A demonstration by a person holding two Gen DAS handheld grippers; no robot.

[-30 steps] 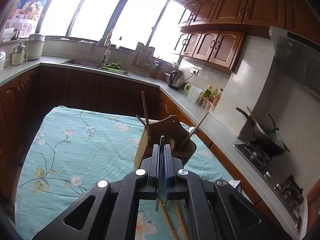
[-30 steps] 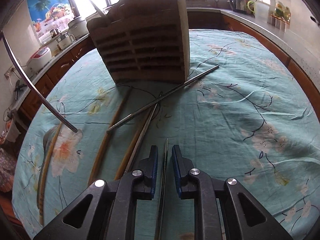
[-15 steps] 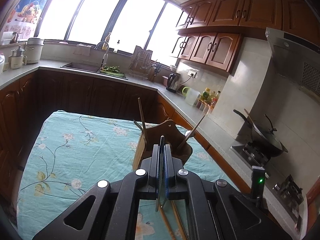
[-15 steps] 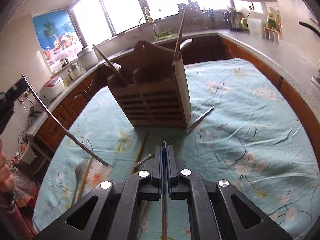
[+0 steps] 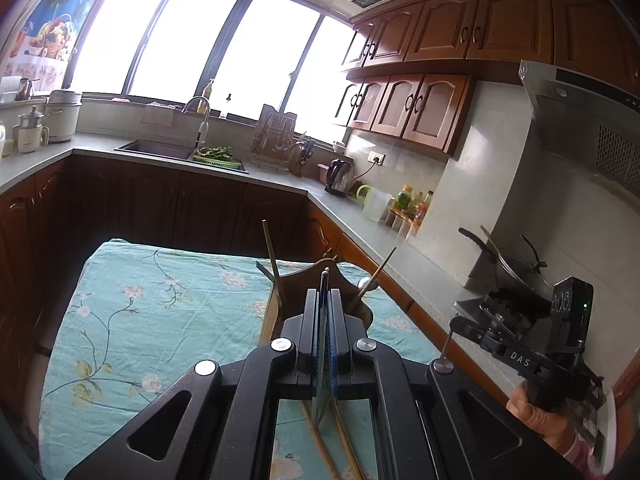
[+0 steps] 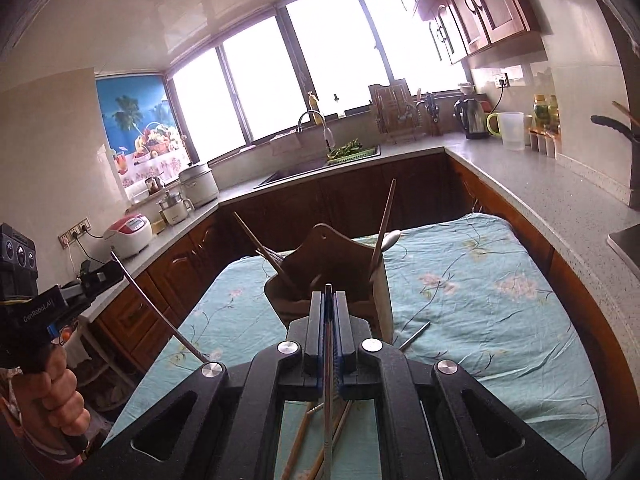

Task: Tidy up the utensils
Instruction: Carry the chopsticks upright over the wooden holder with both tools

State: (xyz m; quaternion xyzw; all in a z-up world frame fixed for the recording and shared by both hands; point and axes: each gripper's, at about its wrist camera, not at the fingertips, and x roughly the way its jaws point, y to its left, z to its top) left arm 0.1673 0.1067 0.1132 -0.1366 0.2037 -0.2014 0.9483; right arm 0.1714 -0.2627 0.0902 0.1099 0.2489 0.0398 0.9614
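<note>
Chopsticks raised over wooden holder in kitchen sorting job

Utensils are held aloft in both hand-held tools above a worktop (image 6: 500, 280) draped in a soft, creased teal cloth printed with pale blossoms and dark vines. The left gripper (image 5: 325, 292), black with blue-lined pads, has its fingers (image 5: 311, 320) pressed nearly together on a thin metal chopstick (image 5: 324, 308) that rises between them; in the right wrist view this rod (image 6: 160, 312) slants as a slim, shiny line from the tool down toward the cloth. The right gripper (image 6: 329, 304) is likewise pinched tight, its fingers (image 6: 316, 328) closed on a second slender metal chopstick (image 6: 328, 360) running straight along the gap.

Just beyond both tools stands the wooden utensil holder (image 6: 320, 272), a dark brown box with a curved, peaked back board pierced by a hanging hole. Several thin sticks (image 6: 260, 248) lean out of its left side, and a wooden-handled spoon (image 6: 384, 228) with a pale bowl leans out of its right. At the foot of the holder, nearer the camera, loose bamboo chopsticks (image 6: 300, 440) lie on the cloth, and another metal rod (image 6: 414, 334) pokes out beside the holder's right corner.
</note>
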